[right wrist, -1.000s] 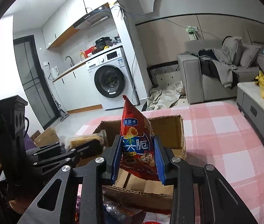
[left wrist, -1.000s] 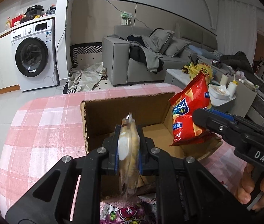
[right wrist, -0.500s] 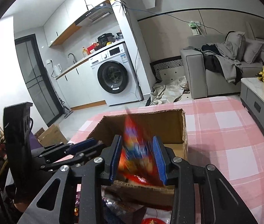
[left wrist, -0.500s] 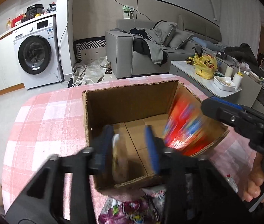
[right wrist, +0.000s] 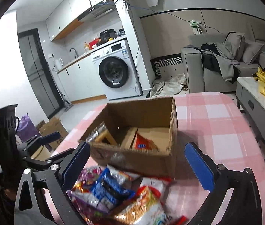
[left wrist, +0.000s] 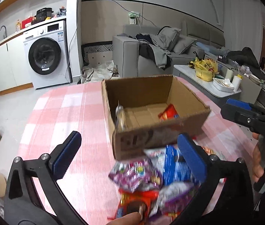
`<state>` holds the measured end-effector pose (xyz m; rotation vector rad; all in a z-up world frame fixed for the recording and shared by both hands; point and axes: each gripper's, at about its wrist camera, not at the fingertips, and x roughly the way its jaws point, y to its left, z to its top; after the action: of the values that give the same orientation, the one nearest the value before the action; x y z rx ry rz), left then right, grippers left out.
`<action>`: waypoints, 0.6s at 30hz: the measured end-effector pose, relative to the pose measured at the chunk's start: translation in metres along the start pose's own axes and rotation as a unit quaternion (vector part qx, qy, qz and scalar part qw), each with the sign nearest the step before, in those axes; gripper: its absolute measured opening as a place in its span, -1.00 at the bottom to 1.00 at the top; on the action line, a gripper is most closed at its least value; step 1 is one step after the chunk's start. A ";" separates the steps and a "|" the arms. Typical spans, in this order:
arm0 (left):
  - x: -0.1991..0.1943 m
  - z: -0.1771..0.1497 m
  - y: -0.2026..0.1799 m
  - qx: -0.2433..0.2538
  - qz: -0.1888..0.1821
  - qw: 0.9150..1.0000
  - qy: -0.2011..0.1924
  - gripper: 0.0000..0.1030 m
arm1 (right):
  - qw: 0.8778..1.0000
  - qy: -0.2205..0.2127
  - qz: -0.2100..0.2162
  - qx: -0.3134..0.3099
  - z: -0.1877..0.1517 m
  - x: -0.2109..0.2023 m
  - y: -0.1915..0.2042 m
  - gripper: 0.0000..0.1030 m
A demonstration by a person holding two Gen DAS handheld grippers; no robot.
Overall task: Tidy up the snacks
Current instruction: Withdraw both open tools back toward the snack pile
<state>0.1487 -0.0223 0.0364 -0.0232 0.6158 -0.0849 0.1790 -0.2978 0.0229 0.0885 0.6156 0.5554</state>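
Observation:
An open cardboard box (left wrist: 186,116) (right wrist: 132,155) stands on the pink checked tablecloth. Inside lie a red chip bag (left wrist: 169,112) (right wrist: 143,143) at the right and a clear packet of yellow biscuits (left wrist: 120,117) (right wrist: 99,136) leaning on the left wall. A pile of snack packets (left wrist: 151,180) (right wrist: 117,193) lies in front of the box. My left gripper (left wrist: 130,159) is open and empty above the pile. My right gripper (right wrist: 138,165) is open and empty, also above the pile; it shows in the left wrist view (left wrist: 244,116) to the right of the box.
The round table (left wrist: 61,123) carries the box and pile. A low white coffee table (right wrist: 263,101) with a yellow bag stands to the right. A grey sofa (left wrist: 151,56) and a washing machine (left wrist: 44,56) are beyond. Cardboard boxes (right wrist: 51,129) sit on the floor left.
Both grippers opened and let go: the biscuit packet and the red chip bag dropped into the box. Both grippers pulled back from the box to above the snack pile.

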 end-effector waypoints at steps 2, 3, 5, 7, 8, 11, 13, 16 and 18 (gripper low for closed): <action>-0.015 -0.013 0.002 -0.004 0.004 1.000 0.000 0.99 | 1.000 0.003 0.005 -0.013 -0.007 -0.006 0.006 0.99; -0.019 -0.017 0.001 -0.007 0.006 1.000 0.000 0.99 | 1.000 0.007 0.005 -0.018 -0.010 -0.008 0.008 0.99; -0.028 -0.025 0.003 -0.013 0.005 1.000 0.000 0.99 | 0.999 0.021 0.005 -0.031 -0.019 -0.012 0.012 0.99; -0.039 -0.036 0.006 -0.014 0.002 1.000 -0.002 0.99 | 0.999 0.030 0.005 -0.040 -0.026 -0.014 0.015 0.99; -0.044 -0.042 0.006 -0.014 0.004 1.000 -0.003 0.99 | 0.998 0.035 0.006 -0.046 -0.030 -0.017 0.018 0.99; -0.057 -0.057 0.007 -0.014 0.004 1.000 -0.001 0.99 | 0.997 0.050 0.003 -0.060 -0.042 -0.020 0.022 0.99; -0.063 -0.067 0.006 -0.011 0.005 1.000 0.001 0.99 | 0.996 0.056 -0.003 -0.067 -0.049 -0.022 0.023 0.99; -0.069 -0.079 0.002 0.000 0.008 1.000 0.009 0.99 | 0.996 0.062 -0.002 -0.066 -0.058 -0.024 0.022 0.99; -0.073 -0.086 0.002 0.006 0.012 1.000 0.008 0.99 | 0.996 0.068 -0.002 -0.063 -0.064 -0.023 0.021 0.99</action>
<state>0.0401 -0.0136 0.0080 -0.0035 0.6323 -0.0655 0.1169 -0.2972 -0.0122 -0.0692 0.7107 0.5982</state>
